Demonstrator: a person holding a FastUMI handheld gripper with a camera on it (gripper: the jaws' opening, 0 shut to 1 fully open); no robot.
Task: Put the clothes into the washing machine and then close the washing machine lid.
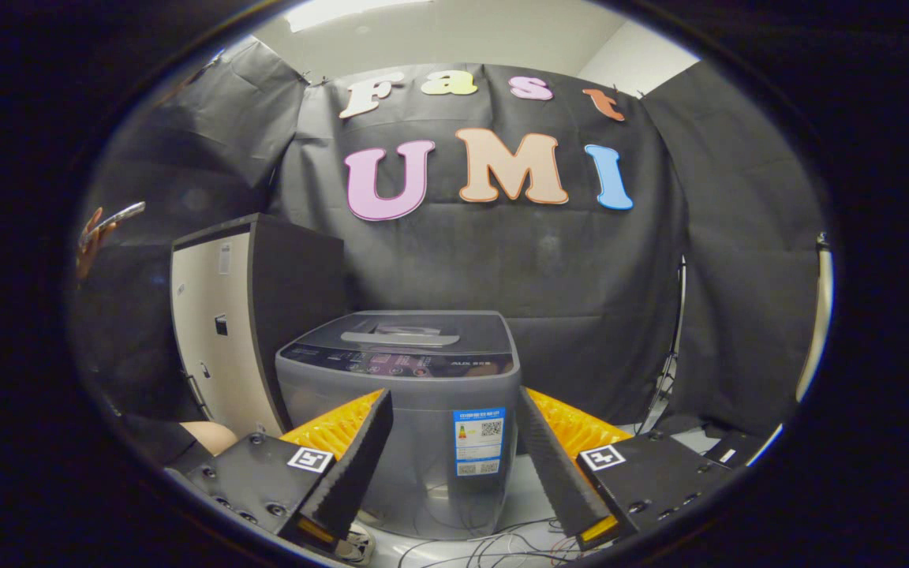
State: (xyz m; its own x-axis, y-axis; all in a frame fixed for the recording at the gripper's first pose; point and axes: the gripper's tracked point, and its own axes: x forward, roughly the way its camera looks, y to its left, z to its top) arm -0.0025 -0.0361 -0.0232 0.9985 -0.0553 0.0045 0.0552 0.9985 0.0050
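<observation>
We see the washer (423, 418) standing upright on the floor (533, 497), just beyond the gripper (454, 465), its front with a label (479, 442) facing us and its lid (415, 331) down flat. The lid hides the drum, and we cannot make out any clothes. The jaws stand wide apart, holding nothing, framing the washer's lower body. Cables (502, 548) lie on the floor at its foot. A tall cabinet (245, 315) stands to its left. At far left a hand (95, 237) holds a phone, hard to make out.

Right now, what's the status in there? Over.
Gripper open, holding nothing. Washing machine just beyond the fingers, lid down. Loose cables on the floor at its base.
</observation>
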